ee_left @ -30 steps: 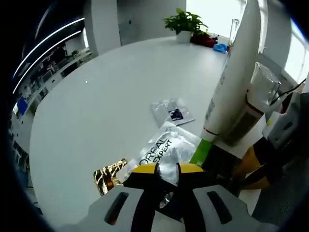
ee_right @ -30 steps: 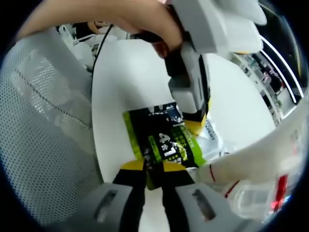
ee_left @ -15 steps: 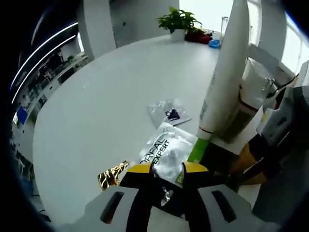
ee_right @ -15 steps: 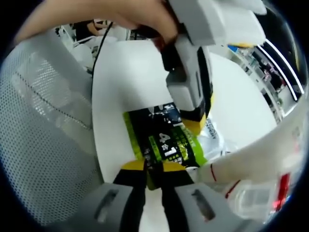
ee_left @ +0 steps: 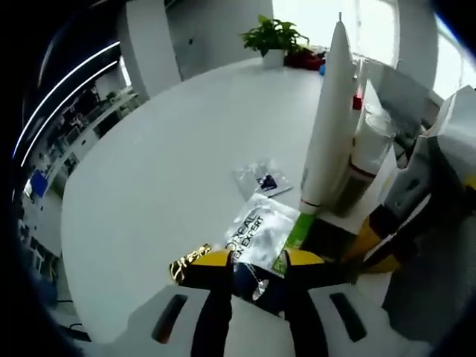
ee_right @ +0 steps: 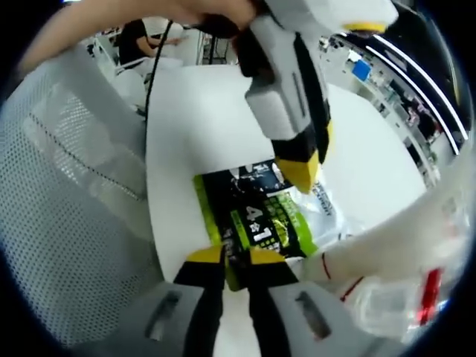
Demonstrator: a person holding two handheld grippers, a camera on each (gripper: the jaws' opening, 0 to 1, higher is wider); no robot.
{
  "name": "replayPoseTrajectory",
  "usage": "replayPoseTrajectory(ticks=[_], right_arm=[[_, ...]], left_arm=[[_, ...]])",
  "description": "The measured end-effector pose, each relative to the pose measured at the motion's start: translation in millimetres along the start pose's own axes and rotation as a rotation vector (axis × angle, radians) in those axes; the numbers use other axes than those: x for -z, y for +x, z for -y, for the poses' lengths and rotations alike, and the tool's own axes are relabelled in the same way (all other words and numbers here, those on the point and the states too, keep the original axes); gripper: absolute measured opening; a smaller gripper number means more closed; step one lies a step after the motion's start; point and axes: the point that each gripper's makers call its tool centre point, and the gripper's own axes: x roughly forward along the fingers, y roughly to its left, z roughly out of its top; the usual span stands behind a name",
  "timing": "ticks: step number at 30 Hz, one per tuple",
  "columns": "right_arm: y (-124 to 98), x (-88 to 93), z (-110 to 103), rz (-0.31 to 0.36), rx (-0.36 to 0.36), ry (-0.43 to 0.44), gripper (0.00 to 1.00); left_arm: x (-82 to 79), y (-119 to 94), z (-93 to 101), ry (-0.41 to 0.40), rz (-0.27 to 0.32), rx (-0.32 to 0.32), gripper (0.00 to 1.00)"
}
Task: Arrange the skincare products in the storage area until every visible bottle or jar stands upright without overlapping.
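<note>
R gripper [ee_right: 236,260] low over table edge [ee_right: 167,178], jaws pinched on black-green sachet [ee_right: 256,219] lying flat. L gripper [ee_right: 301,167] hangs tip-down above it, jaws apart w/ nothing between; silver sachet [ee_left: 256,230], white tube [ee_left: 327,126] upright just beyond.

Lighting: bright daylight is streaming in from the blown-out windows [ee_left: 372,30] at the top of the left gripper view, washing the round white table [ee_left: 163,163] evenly; shadows are lying faint and soft. Ceiling strip lights [ee_left: 67,89] are streaking as curved lines at the left. Glare is flaring on the crinkled silver sachet [ee_left: 260,234]. Fisheye bending is warping edges. In the right gripper view, the near pale tube [ee_right: 401,245] is blurring.
</note>
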Motion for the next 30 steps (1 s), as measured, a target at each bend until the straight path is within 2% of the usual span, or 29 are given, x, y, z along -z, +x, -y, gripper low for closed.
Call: replayPoseTrajectory(ticks=[9, 14, 25, 30], right_arm=[[-11.5, -4.8, -0.7, 0.035, 0.009, 0.012, 0.12], [-21.0, -11.4, -2.6, 0.076, 0.006, 0.034, 0.13], [-41.7, -24.6, -7.0, 0.146, 0.006, 0.059, 0.24], [-54.4, -33.1, -6.8, 0.186, 0.018, 0.067, 0.32]], left_arm=[[2.3, -20.5, 5.0, -0.021, 0.013, 0.001, 0.3], [2.2, -33.8, 5.0, -0.041, 0.024, -0.012, 0.31], [0.2, -53.6, 18.8, -0.072, 0.049, 0.0, 0.36], [1.1, -60.9, 22.1, -0.07, 0.052, -0.012, 0.37]])
